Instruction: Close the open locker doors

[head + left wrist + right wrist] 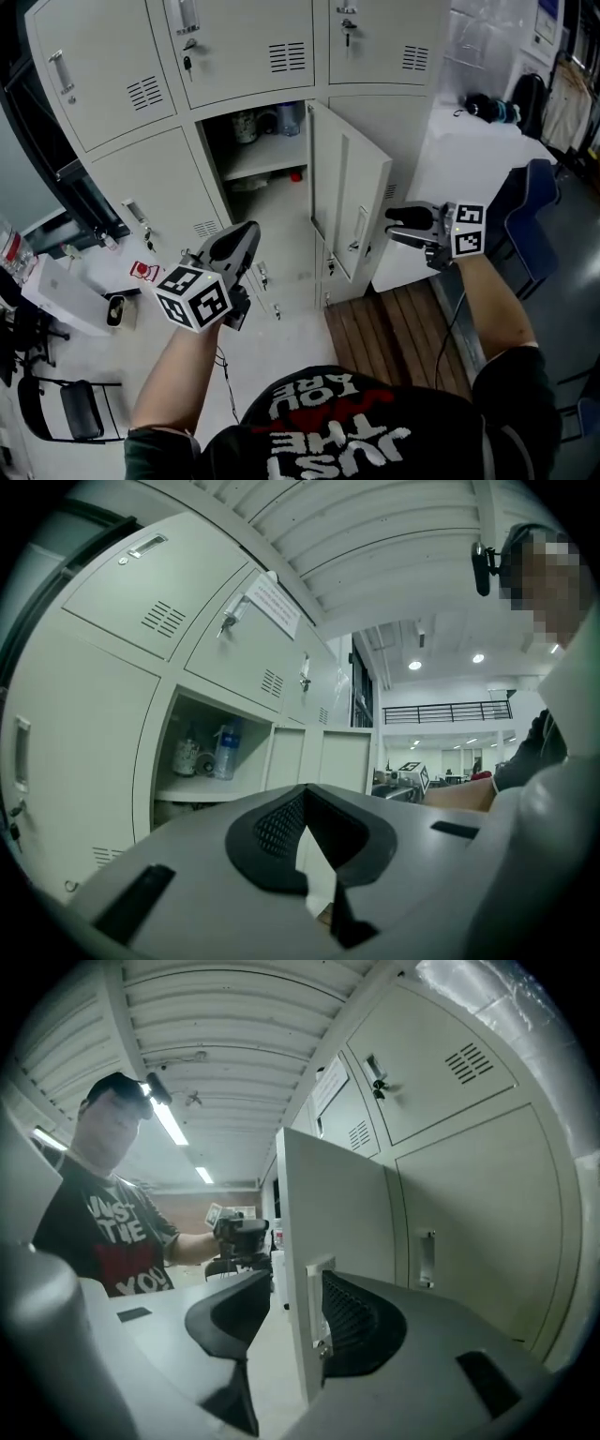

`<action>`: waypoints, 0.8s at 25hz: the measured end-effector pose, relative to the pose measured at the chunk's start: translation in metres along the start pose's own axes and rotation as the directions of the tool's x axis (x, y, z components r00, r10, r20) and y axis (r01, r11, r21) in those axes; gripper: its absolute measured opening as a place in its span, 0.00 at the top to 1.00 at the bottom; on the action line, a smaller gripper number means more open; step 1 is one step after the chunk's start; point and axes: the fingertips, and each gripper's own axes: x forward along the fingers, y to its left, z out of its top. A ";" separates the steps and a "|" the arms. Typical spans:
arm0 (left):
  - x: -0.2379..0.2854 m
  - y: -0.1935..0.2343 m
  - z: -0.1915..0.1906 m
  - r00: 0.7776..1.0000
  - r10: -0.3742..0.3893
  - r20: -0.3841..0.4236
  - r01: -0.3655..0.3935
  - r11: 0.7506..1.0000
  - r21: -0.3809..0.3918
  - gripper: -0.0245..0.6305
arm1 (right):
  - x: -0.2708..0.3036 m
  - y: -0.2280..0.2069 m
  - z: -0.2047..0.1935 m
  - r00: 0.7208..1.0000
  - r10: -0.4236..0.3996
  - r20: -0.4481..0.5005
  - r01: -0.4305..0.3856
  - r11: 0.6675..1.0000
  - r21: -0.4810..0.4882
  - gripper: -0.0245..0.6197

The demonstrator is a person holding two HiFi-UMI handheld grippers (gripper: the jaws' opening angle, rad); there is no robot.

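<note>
Right claw: right gripper, right of frame, jaws wide, astride the free edge of the open door, not clamped
Left claw: left gripper, lower left, jaws together, empty
Door: mid-frame, swung out from its compartment
Tip: likely best to push the edge steadily back to the locker until it latches

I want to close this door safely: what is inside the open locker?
On its shelf stand a plastic bottle and a jar; below the shelf lies a small red thing. The left gripper covers its lower left corner.
</note>
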 end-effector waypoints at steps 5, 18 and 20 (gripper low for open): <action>0.001 -0.002 -0.035 0.999 0.028 -0.036 -0.029 0.999 -0.031 0.95 | 0.012 -0.003 -0.025 0.999 0.044 -0.029 -0.044 0.999 -0.001 0.67; -0.001 -0.003 -0.077 0.995 0.054 -0.083 -0.062 0.992 -0.105 0.95 | 0.039 -0.010 -0.036 0.992 0.120 -0.044 -0.121 0.993 -0.011 0.67; -0.002 -0.001 -0.076 0.995 0.056 -0.082 -0.065 0.992 -0.108 0.95 | 0.045 -0.008 -0.035 0.990 0.133 -0.041 -0.134 0.991 -0.016 0.67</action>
